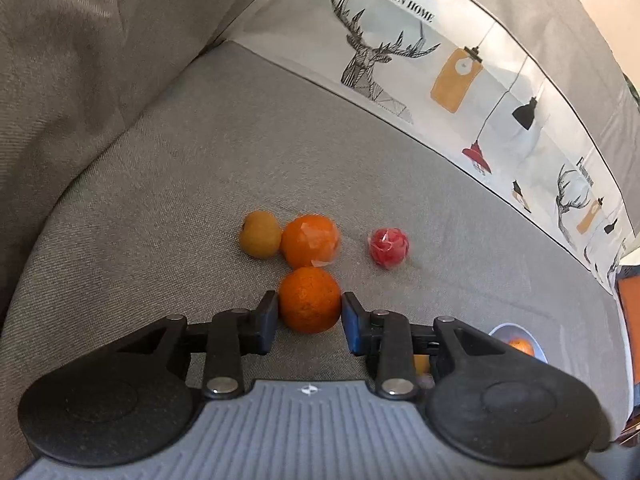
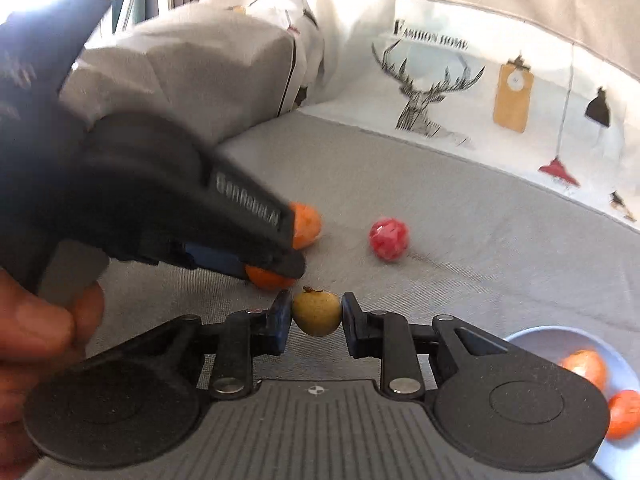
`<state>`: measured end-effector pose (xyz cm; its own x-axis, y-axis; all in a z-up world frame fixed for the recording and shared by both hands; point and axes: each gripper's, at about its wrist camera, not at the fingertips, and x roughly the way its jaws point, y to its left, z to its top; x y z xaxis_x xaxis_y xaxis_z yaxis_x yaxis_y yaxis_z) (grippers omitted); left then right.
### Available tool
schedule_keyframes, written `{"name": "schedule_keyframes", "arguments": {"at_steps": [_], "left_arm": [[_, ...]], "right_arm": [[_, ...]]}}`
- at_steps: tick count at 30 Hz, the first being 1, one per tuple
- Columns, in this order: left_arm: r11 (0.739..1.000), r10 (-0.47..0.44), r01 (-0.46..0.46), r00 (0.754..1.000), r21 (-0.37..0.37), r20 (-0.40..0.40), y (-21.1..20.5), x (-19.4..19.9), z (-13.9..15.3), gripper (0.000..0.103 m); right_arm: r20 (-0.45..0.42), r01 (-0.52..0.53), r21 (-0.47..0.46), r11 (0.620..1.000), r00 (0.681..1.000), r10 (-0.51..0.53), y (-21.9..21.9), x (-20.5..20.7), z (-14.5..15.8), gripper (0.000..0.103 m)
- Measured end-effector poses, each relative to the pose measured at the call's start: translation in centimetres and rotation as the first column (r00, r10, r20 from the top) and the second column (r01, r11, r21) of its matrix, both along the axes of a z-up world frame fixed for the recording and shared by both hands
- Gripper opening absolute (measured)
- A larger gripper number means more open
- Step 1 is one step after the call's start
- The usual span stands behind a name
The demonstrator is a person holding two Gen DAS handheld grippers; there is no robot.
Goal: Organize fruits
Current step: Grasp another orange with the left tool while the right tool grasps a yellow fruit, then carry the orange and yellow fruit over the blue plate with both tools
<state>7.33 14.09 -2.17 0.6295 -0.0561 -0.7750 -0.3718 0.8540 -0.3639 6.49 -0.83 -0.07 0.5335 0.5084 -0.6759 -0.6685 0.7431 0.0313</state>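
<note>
The grey sofa seat (image 1: 160, 184) carries everything, with a deer-print cloth (image 1: 460, 80) draped along its back. Toward the seat's near right edge sits a pale blue bowl (image 2: 532, 338) with two orange fruits inside. A person's hand (image 2: 36, 320) grips the handle of the left gripper (image 1: 309, 312), whose jaws pinch an orange (image 1: 309, 304) squarely between the two pads, one pad touching each side of it. Just beyond that orange on the seat lies a wrapped orange (image 1: 310, 241), touching it or nearly so, and a yellowish fruit (image 1: 260, 234) rests against the wrapped orange's left side. A small red wrapped fruit (image 1: 389, 248) lies apart to the wrapped orange's right. The right gripper (image 2: 317, 314) has its jaws closed on a small yellow-green fruit (image 2: 317, 313), stem end up, held centred between the pads, just below the left gripper's orange in the right wrist view.
</note>
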Motion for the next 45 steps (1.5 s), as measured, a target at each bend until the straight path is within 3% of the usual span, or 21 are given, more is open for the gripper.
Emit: {"name": "schedule_keyframes", "arguments": {"at_steps": [7,13,18,24,30,36,45], "left_arm": [[1.0,-0.025,0.023,0.991,0.015,0.135,-1.8,-3.1,2.9,0.037],[0.995,-0.101,0.099,0.959,0.022,0.264,-4.8,-7.5,6.2,0.037],[0.984,-0.18,0.168,0.94,0.066,0.29,-7.9,-9.8,7.5,0.037],[0.956,-0.279,0.247,0.93,0.158,0.239,-11.4,-10.5,6.8,0.037],[0.924,-0.352,0.305,0.914,0.23,0.201,-13.4,-9.8,5.7,0.037],[0.918,-0.367,0.322,0.911,0.232,0.188,-13.5,-9.1,5.0,0.037],[0.916,-0.375,0.334,0.91,0.22,0.18,-13.5,-8.5,4.6,0.037]], "right_arm": [[0.034,0.089,0.05,0.995,0.995,-0.09,-5.2,-1.1,5.1,0.028],[0.119,0.17,0.096,0.981,0.976,-0.181,-13.2,-3.4,9.6,0.028],[0.094,0.294,0.141,0.945,0.947,-0.308,-20.3,-5.0,8.4,0.028],[0.052,0.402,0.176,0.899,0.908,-0.416,-25.1,-5.4,6.9,0.028],[0.041,0.415,0.215,0.884,0.901,-0.433,-25.5,-5.2,6.6,0.028],[0.047,0.366,0.172,0.915,0.924,-0.378,-23.3,-4.7,5.6,0.028],[0.03,0.351,0.143,0.925,0.933,-0.358,-22.3,-4.1,5.0,0.028]]}}
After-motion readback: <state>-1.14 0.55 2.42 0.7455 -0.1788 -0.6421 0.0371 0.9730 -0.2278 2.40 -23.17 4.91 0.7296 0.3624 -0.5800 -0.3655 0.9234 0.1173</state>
